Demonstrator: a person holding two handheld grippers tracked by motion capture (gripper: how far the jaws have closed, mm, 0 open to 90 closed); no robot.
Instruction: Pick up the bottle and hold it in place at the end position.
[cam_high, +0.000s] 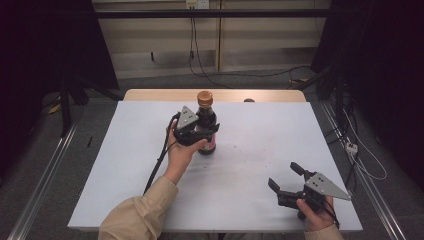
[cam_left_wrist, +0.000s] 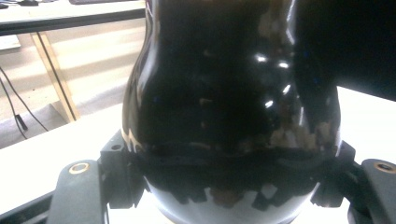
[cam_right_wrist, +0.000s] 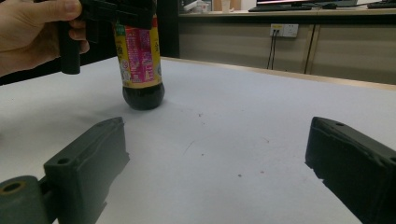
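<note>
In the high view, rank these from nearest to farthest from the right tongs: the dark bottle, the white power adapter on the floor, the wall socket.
1. White power adapter: on the floor right of the table, up from the right tongs.
2. Dark bottle: upright mid-table, up-left, clamped by the left tongs.
3. Wall socket: top of the far wall.

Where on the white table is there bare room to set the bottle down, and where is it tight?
Bare room: the table left of the left gripper and the forearm; the middle, between the bottle and the right gripper; and the far right. Tight: right around the gripped bottle and the near right corner, where the right gripper's open jaws sit.
</note>
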